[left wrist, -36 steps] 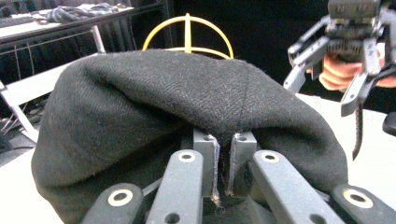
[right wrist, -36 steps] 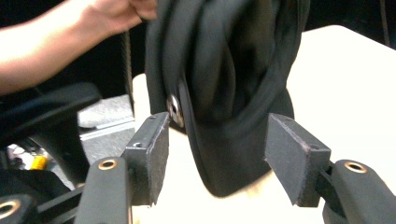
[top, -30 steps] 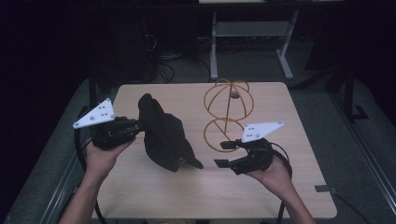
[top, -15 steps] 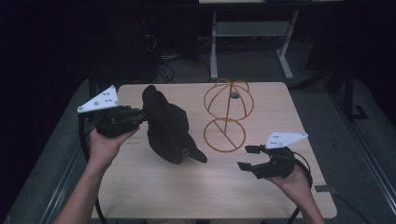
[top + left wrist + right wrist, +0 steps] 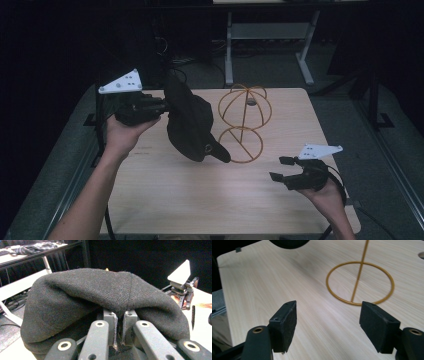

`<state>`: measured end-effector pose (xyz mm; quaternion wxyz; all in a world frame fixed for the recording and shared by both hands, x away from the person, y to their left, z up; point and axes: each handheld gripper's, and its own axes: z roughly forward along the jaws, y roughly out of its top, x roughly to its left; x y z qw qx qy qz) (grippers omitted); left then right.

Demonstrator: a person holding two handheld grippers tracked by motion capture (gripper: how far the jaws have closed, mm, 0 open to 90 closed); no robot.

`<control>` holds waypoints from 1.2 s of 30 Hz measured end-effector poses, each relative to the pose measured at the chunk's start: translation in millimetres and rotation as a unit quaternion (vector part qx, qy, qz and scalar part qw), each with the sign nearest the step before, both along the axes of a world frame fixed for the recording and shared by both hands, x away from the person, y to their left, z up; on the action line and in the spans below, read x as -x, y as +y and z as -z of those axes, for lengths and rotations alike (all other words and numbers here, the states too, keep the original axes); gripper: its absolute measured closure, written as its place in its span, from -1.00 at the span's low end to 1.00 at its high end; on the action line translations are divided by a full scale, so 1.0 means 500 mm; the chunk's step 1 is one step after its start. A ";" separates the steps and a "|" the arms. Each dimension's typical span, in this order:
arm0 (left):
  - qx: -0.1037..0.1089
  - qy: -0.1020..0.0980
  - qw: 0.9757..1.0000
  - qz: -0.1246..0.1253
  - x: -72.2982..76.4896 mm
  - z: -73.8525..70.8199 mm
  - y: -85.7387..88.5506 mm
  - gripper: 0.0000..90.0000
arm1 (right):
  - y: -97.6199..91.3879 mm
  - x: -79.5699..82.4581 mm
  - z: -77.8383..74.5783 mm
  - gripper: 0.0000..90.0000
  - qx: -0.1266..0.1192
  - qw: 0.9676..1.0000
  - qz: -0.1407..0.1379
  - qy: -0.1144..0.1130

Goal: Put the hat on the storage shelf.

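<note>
The cap [image 5: 192, 122] is hanging above the table's [image 5: 165, 195] left-centre, pinched tight in the left gripper [image 5: 162, 106] beside the wire stand [image 5: 243, 125], likely its perch, while the right gripper [image 5: 281, 168] is opening, empty, near the right edge.

A gold wire hat stand [image 5: 243, 120] rises at centre frame on a pale wooden surface [image 5: 165, 195]; a grey metal table frame [image 5: 270, 37] stands behind, upper centre.
</note>
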<state>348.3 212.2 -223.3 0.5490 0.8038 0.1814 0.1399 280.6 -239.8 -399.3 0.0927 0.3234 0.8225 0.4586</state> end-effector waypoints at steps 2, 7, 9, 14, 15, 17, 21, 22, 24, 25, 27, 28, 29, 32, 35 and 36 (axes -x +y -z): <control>-0.002 0.000 1.000 0.001 -0.007 -0.007 -0.006 0.89 | -0.007 -0.001 0.003 -0.35 0.003 1.000 0.008 -0.001; -0.001 -0.001 1.000 0.002 -0.021 -0.024 -0.016 0.89 | -0.020 -0.001 0.007 -0.35 0.005 1.000 0.021 -0.005; -0.001 -0.003 1.000 0.004 -0.027 -0.034 -0.021 0.89 | -0.027 -0.001 0.009 -0.35 0.003 1.000 0.026 -0.005; 0.000 -0.008 1.000 0.006 -0.047 -0.068 -0.039 0.89 | -0.042 -0.002 0.011 -0.37 -0.001 0.999 0.037 -0.008; -0.002 -0.007 1.000 0.007 -0.051 -0.073 -0.043 0.89 | -0.044 -0.002 0.010 -0.38 -0.003 0.999 0.038 -0.009; -0.011 -0.007 1.000 0.008 -0.062 -0.084 -0.053 0.89 | -0.048 -0.001 0.010 -0.39 -0.006 0.999 0.041 -0.009; -0.018 -0.005 1.000 0.010 -0.079 -0.095 -0.071 0.89 | -0.054 0.000 0.010 -0.39 -0.011 0.999 0.044 -0.010; -0.027 -0.006 1.000 0.013 -0.088 -0.102 -0.085 0.89 | -0.058 0.001 0.009 -0.39 -0.014 0.999 0.046 -0.010; -0.033 -0.006 0.999 0.018 -0.097 -0.110 -0.101 0.89 | -0.062 0.001 0.010 -0.39 -0.016 0.999 0.050 -0.011; -0.033 -0.006 0.999 0.018 -0.097 -0.110 -0.101 0.89 | -0.062 0.001 0.010 -0.39 -0.016 0.999 0.050 -0.011; -0.047 -0.006 0.999 0.020 -0.105 -0.117 -0.118 0.89 | -0.065 0.000 0.012 -0.39 -0.017 0.998 0.052 -0.010; -0.051 -0.006 0.998 0.022 -0.109 -0.120 -0.127 0.89 | -0.066 0.000 0.013 -0.39 -0.016 0.998 0.053 -0.009; -0.053 -0.004 0.998 0.024 -0.113 -0.123 -0.134 0.89 | -0.067 0.000 0.014 -0.39 -0.017 0.998 0.053 -0.009; -0.059 0.003 0.998 0.029 -0.133 -0.129 -0.168 0.89 | -0.072 0.001 0.016 -0.39 -0.020 0.998 0.055 -0.008; -0.068 0.005 0.997 0.031 -0.142 -0.129 -0.186 0.88 | -0.075 0.000 0.018 -0.39 -0.021 0.998 0.055 -0.009; -0.076 0.008 0.996 0.034 -0.151 -0.128 -0.204 0.88 | -0.078 0.001 0.019 -0.39 -0.024 0.998 0.058 -0.007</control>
